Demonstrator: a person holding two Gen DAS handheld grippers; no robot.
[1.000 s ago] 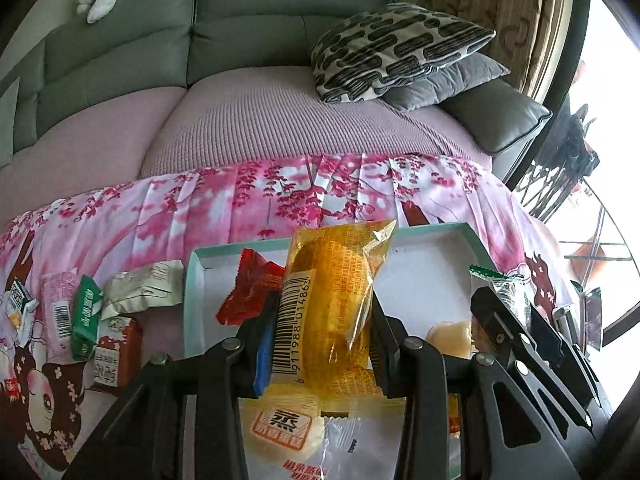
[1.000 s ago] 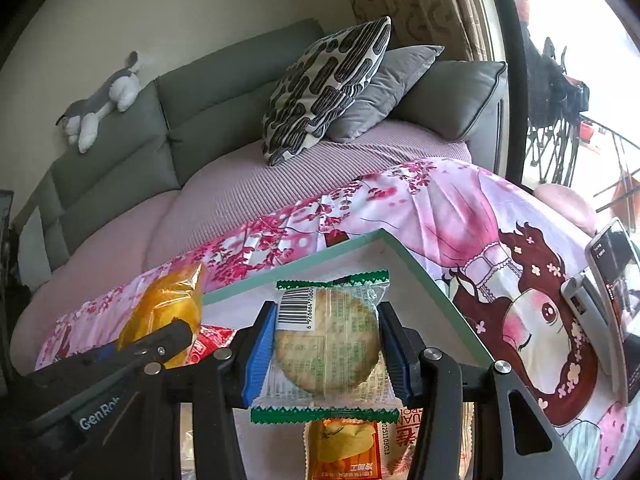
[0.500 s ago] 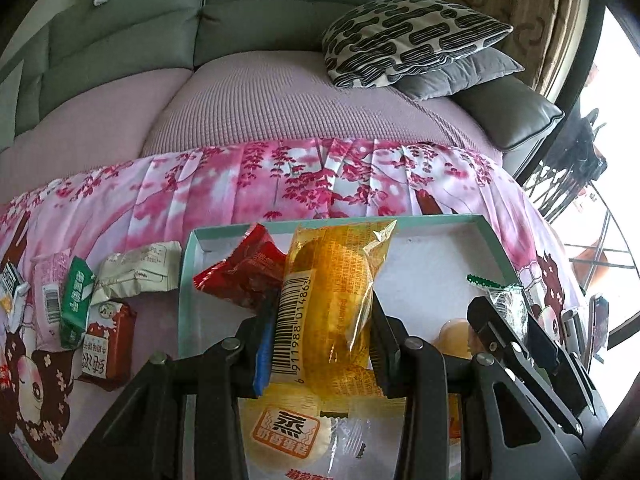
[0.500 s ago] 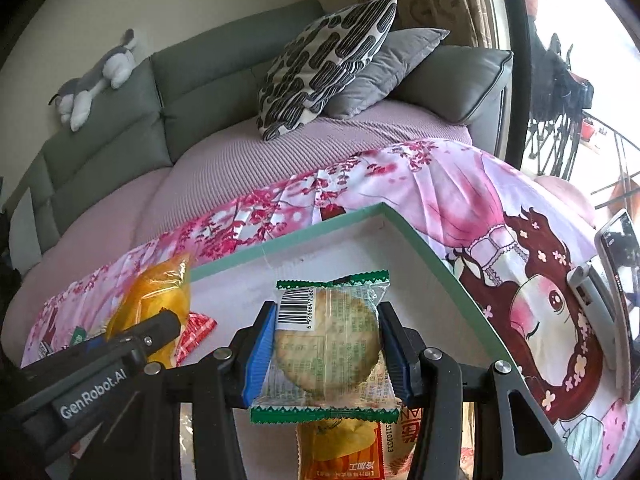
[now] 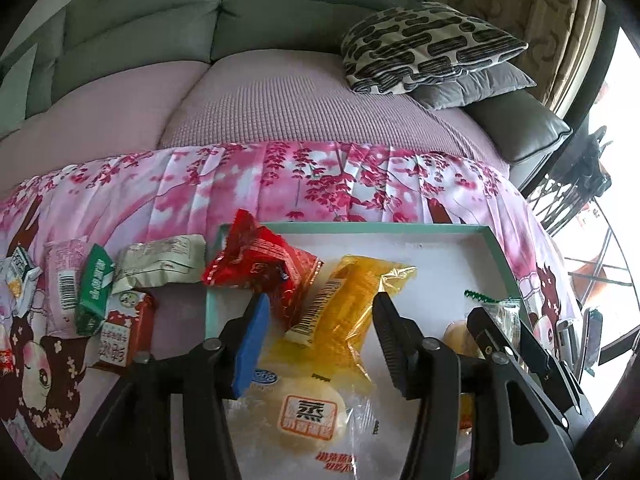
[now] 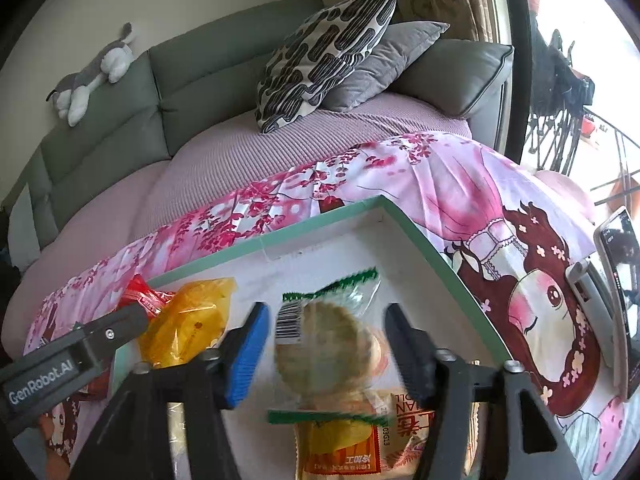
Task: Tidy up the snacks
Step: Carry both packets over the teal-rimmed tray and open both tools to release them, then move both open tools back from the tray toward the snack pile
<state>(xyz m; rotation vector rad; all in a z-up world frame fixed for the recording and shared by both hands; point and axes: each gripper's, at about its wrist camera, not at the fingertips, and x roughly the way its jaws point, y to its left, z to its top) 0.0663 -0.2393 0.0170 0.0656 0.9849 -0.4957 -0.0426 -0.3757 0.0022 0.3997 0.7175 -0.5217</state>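
A green-rimmed white tray (image 5: 400, 228) lies on the pink blanket; its rim shows in the right wrist view (image 6: 424, 240). My left gripper (image 5: 320, 332) is open above it, and the yellow cake packet (image 5: 352, 300) lies loose between the jaws, next to a red packet (image 5: 260, 264). A bun packet (image 5: 312, 416) lies below. My right gripper (image 6: 324, 344) is open; the green-edged biscuit packet (image 6: 324, 340) sits blurred between its jaws over an orange packet (image 6: 348, 444). The yellow cake packet (image 6: 188, 320) shows at its left.
Several snack packets lie on the blanket left of the tray: a white one (image 5: 160, 260), a green one (image 5: 94, 288), a red carton (image 5: 124, 332). A phone on a stand (image 6: 616, 280) is at the right. A sofa with cushions (image 5: 424, 44) is behind.
Both grippers opened. The yellow cake packet dropped from the left jaws into the tray and the biscuit packet slipped free of the right jaws. Both grippers lowered toward the tray.
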